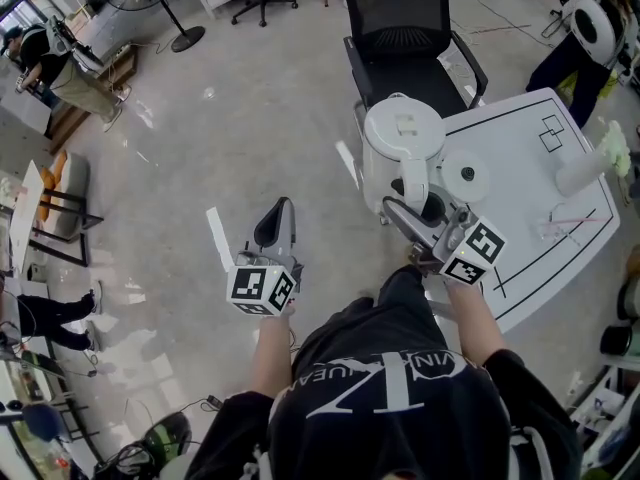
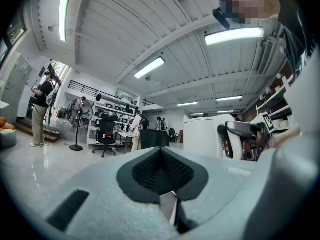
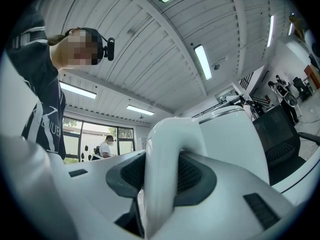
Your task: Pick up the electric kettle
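Observation:
The white electric kettle [image 1: 400,140] hangs in the air just left of the white table [image 1: 545,193], off its round base [image 1: 465,177]. My right gripper [image 1: 418,211] is shut on the kettle's curved white handle [image 3: 167,156], which fills the gap between both dark pads; the kettle's body [image 3: 235,139] rises behind it. In the left gripper view the kettle [image 2: 204,136] and the right gripper [image 2: 244,135] show at the right. My left gripper [image 1: 272,230] floats over the floor to the kettle's left, its jaws [image 2: 161,158] closed together on nothing.
A black office chair [image 1: 405,28] stands right behind the kettle. On the table lie a pale cylinder [image 1: 580,171] and small items near its right edge. A fan stand [image 1: 182,30] and a person [image 1: 55,63] are far left.

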`<control>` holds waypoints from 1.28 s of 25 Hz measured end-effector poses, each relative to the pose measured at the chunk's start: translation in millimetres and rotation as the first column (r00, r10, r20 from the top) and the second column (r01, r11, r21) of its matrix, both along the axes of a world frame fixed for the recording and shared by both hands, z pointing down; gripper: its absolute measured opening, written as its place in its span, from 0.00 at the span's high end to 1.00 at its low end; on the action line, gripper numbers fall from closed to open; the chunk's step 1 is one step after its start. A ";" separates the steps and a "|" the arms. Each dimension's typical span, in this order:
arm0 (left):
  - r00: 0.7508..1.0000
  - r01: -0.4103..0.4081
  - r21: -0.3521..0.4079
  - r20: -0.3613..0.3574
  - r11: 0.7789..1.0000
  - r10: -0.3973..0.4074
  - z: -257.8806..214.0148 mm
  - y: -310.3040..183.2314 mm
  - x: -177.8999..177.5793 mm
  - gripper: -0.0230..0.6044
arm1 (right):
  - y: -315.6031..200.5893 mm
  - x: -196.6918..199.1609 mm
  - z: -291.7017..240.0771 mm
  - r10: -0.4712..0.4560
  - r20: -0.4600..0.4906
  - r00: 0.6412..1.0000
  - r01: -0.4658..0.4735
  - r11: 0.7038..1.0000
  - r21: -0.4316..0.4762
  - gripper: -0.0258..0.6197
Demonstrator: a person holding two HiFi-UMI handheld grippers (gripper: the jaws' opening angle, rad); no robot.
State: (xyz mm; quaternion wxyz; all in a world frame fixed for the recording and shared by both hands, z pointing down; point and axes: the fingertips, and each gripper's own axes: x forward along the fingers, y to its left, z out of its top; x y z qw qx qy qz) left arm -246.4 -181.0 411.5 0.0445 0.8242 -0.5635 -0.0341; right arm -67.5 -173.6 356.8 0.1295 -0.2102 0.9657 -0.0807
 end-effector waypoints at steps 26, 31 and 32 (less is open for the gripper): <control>0.999 -0.044 -0.012 0.000 0.999 0.044 1.0 -12.9 5.8 0.95 | -0.3 2.6 2.2 0.018 0.004 1.000 -0.018 1.000 -0.025 0.76; 0.999 -0.050 -0.014 -0.001 0.999 0.050 1.6 -13.8 6.5 0.95 | 1.8 3.6 2.3 0.018 0.008 1.000 -0.017 0.999 -0.030 0.76; 0.999 -0.050 -0.014 -0.001 0.999 0.050 1.6 -14.2 6.5 0.95 | 2.0 3.4 2.0 0.016 0.009 1.000 -0.016 0.999 -0.032 0.76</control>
